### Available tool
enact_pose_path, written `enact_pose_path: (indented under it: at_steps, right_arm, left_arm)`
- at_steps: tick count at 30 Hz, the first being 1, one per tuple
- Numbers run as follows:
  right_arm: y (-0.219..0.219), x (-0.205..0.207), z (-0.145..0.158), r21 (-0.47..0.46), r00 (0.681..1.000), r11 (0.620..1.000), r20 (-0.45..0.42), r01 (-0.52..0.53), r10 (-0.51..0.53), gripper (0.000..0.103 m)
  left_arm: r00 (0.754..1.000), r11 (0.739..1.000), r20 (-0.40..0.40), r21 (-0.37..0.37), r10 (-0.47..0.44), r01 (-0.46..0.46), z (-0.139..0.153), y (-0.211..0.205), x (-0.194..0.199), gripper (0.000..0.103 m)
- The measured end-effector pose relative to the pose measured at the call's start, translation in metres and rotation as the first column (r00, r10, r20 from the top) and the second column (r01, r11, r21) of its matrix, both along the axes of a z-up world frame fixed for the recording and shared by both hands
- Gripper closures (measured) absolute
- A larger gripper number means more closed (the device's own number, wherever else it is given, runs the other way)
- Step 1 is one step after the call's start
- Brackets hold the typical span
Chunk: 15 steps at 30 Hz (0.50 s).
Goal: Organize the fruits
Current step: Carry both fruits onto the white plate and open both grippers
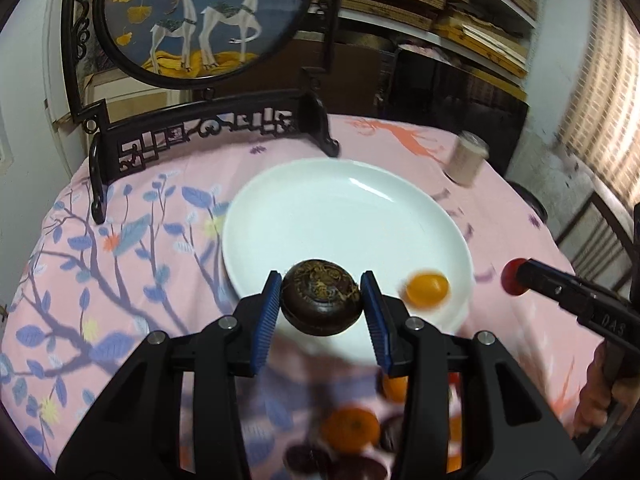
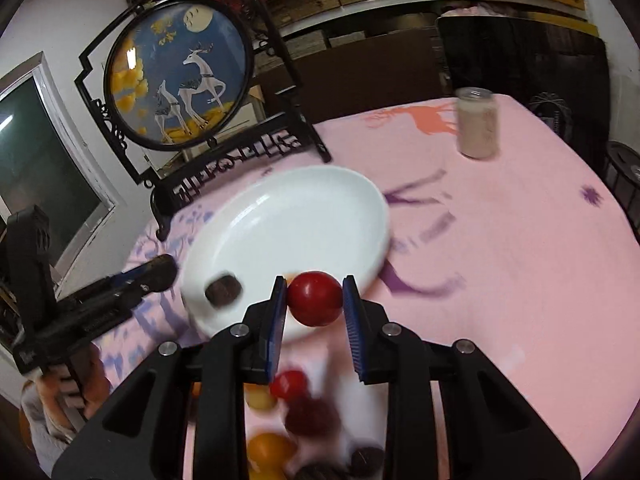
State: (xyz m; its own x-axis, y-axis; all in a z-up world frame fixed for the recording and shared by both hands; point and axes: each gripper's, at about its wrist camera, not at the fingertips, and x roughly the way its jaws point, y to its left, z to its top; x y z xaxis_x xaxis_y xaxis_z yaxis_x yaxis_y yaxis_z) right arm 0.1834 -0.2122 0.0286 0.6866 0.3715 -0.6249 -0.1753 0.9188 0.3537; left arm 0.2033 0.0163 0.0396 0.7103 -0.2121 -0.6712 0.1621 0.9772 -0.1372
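Pink counter (image 1: 120, 240): white plate (image 1: 340, 208) lies at twelve o'clock from both; left gripper (image 1: 322, 298) clamps a dark fruit (image 1: 322, 302), right gripper (image 2: 315, 298) a red fruit (image 2: 315, 298).

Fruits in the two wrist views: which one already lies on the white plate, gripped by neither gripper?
The small orange fruit on the white plate; the dark brown fruit and red fruit are each clamped in a gripper.

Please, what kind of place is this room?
Probably a lived-in home room that doubles as storage. A table under a pink patterned tablecloth holds a white plate, a framed round deer screen stands behind it, and wall shelves hold stacked flat boxes or boards.
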Motion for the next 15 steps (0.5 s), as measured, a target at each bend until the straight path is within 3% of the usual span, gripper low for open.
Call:
enact_pose_path:
  at_steps: [8,12,15]
  right_arm:
    - [0.031,0.063,-0.036,-0.107,0.998,0.994,-0.065,-0.012,0.005,0.071]
    - [0.031,0.062,-0.033,-0.071,0.998,0.997,-0.063,-0.032,0.028,0.064]
    - [0.026,0.049,-0.021,-0.040,0.999,0.999,-0.033,-0.027,0.025,0.064]
  left_arm:
    - [0.993,0.998,-0.104,0.003,0.059,-0.059,-0.034,0.007,0.050,0.061]
    - [0.995,0.998,-0.076,-0.008,0.058,-0.059,-0.030,0.011,0.045,0.048]
    - [0.998,0.999,-0.039,0.025,0.040,-0.039,-0.023,0.005,0.034,0.048]
